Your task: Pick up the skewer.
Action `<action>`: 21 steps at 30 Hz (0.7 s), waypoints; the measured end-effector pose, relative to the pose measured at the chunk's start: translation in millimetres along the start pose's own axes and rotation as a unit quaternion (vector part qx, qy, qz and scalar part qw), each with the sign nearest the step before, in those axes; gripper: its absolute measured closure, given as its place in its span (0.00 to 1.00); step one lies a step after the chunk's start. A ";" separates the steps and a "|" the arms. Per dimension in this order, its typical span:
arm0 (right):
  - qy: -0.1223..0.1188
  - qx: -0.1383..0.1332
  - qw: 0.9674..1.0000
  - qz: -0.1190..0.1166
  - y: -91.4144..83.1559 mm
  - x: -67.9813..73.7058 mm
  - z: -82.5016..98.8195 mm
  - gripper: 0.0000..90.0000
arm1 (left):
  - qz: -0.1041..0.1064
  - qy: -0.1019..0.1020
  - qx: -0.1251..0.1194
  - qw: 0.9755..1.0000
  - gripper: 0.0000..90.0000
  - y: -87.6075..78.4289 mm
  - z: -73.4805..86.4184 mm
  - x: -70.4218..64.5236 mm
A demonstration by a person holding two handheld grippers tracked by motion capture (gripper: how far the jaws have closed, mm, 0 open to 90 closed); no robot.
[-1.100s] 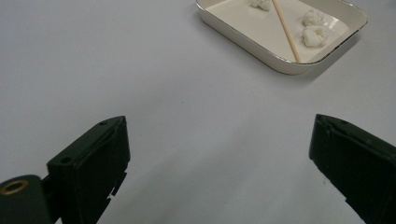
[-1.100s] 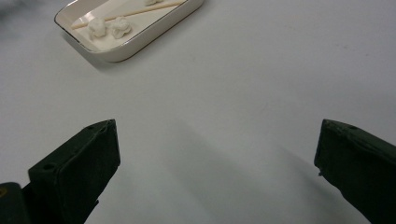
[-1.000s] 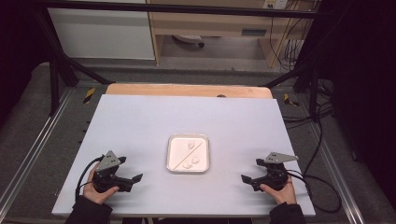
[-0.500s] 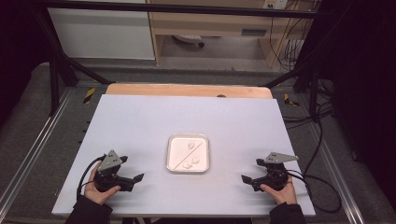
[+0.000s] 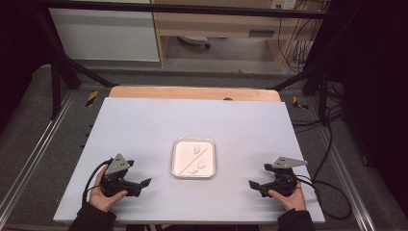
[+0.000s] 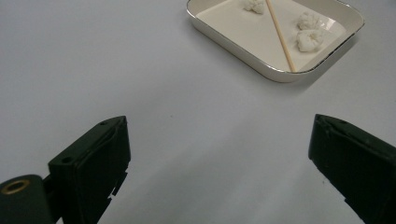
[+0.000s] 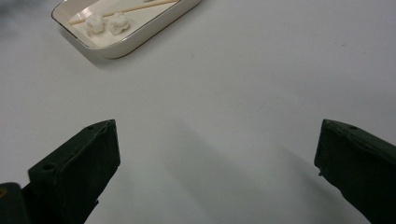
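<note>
A shallow white tray (image 5: 179,163) sits mid-desk (image 5: 144,125), holding a wooden skewer (image 5: 193,158) and three white lumps (image 5: 198,166). Left hand-held gripper (image 5: 144,183) and right hand-held gripper (image 5: 254,185) rest either side of the tray, well apart from it, jaws spread, holding nothing.

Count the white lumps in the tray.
3. In the left gripper view, one white lump lies left of the wooden stick; two lumps lie right of it, all inside the tray. None seems hidden.

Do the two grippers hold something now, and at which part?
Nothing is held. The left gripper and right gripper are open above bare table, apart from the tray.
</note>
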State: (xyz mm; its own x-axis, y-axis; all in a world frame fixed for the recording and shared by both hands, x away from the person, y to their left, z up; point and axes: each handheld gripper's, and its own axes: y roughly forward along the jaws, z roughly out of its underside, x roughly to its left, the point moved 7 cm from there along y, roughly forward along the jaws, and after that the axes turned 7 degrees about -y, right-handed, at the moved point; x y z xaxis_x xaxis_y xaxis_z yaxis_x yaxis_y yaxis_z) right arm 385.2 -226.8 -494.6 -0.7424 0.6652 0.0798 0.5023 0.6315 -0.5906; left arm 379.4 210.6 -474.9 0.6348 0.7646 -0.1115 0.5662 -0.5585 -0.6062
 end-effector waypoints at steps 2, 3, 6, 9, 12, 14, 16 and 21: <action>-0.001 0.001 1.000 0.001 0.3 -0.3 0.1 0.01 | -0.002 0.003 0.004 1.000 0.06 0.6 -2.0 -1.7; -0.001 0.002 1.000 0.001 0.5 -0.4 0.3 0.01 | -0.003 0.004 0.003 1.000 0.06 0.6 -3.3 -2.5; 0.000 0.003 1.000 0.002 0.3 -0.2 0.3 0.01 | -0.005 0.004 0.003 1.000 0.06 0.9 -7.4 -4.5; 0.000 0.002 1.000 0.001 0.4 0.1 0.3 0.01 | -0.008 0.006 0.008 1.000 0.06 1.5 -13.4 -7.3; 0.000 0.003 1.000 0.002 0.3 -0.2 0.3 0.01 | -0.010 0.005 0.010 1.000 0.06 2.3 -16.3 -9.2; 0.002 0.003 1.000 0.002 0.4 0.0 0.4 0.01 | -0.011 0.006 0.011 1.000 0.06 3.2 -19.1 -11.2; -0.002 0.004 1.000 0.003 0.8 -0.5 0.6 0.01 | -0.011 0.009 0.011 1.000 0.06 4.7 -22.1 -13.2; -0.002 0.005 1.000 0.004 1.7 -0.1 1.1 0.01 | -0.010 0.015 0.013 1.000 0.06 11.2 -31.2 -19.4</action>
State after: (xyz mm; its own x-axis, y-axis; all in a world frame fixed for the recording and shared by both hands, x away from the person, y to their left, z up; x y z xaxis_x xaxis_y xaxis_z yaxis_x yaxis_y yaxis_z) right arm 385.7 -226.2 -496.4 -0.7408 0.6679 0.0715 0.5035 0.6226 -0.5991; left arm 389.8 179.5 -455.0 0.6393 0.7651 -0.0769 0.5643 -0.5347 -0.6290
